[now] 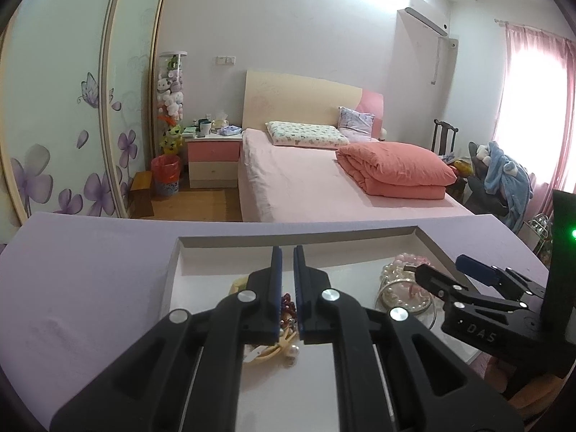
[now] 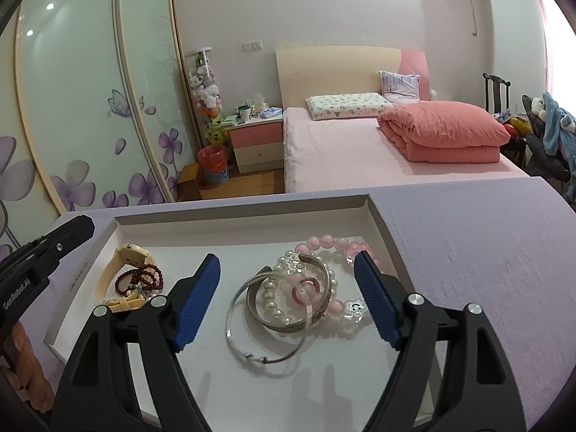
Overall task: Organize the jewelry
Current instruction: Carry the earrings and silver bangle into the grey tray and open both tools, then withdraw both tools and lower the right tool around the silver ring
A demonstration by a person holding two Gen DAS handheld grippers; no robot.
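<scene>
A shallow white tray (image 2: 378, 212) lies on a lilac surface and holds jewelry. At its left lie a cream watch (image 2: 135, 253) and a dark red bead bracelet (image 2: 142, 279). In the middle are silver bangles (image 2: 252, 338), a pearl bracelet (image 2: 268, 293) and a pink bead bracelet (image 2: 325, 242). My right gripper (image 2: 288, 270) is open, its jaws straddling the bangle pile just above it. My left gripper (image 1: 287, 253) is shut and empty, over the tray's left part, above the red beads (image 1: 287, 300) and a cream strap with a pearl (image 1: 284, 351). The right gripper (image 1: 439, 268) also shows in the left wrist view.
The lilac surface (image 2: 468, 244) surrounds the tray on all sides. Beyond it stand a pink bed (image 2: 360, 151), a bedside cabinet (image 2: 257, 144), a flowered wardrobe (image 2: 90, 108) and a chair with clothes (image 1: 504, 176).
</scene>
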